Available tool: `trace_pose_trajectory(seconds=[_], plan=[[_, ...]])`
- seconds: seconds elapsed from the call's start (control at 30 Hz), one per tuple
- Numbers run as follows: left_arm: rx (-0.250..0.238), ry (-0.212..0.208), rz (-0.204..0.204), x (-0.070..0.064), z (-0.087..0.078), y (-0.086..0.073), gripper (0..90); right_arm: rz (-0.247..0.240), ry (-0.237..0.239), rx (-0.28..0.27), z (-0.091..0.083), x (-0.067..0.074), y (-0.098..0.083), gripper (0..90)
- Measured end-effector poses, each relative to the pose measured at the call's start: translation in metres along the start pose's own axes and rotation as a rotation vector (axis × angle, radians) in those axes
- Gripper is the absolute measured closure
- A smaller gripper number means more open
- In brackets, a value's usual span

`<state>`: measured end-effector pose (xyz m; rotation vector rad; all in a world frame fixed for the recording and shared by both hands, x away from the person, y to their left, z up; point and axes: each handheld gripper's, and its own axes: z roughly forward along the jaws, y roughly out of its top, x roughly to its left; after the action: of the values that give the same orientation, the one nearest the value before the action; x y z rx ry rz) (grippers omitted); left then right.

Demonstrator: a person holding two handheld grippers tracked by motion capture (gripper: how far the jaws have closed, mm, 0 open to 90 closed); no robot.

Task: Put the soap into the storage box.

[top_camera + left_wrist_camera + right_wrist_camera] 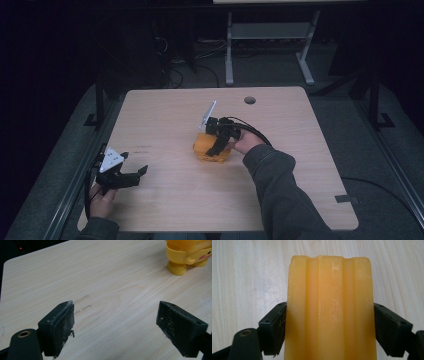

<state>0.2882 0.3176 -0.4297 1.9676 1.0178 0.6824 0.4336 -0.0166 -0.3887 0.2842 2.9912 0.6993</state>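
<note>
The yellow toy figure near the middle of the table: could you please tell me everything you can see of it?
The yellow toy figure looks like glossy moulded plastic, orange-yellow, with a ridged, ribbed face in the right gripper view. The left gripper view shows a rounded foot, a seam band and a pink patch. It rests on the wooden table near its middle. The right gripper has its fingers against both of its sides.

I see the yellow toy [188,255] cut off at the picture's top edge; its pink marking is perhaps a cheek.
</note>
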Motion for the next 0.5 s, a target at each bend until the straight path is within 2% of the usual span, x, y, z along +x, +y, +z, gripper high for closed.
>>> trace_pose_trajectory(seconds=[0.5], plan=[[0.000, -0.001, -0.004, -0.0009, 0.0003, 0.0002, 14.1, 0.028, -0.008, -0.014, -0.0065, 0.0029, -0.0016, 18.0]])
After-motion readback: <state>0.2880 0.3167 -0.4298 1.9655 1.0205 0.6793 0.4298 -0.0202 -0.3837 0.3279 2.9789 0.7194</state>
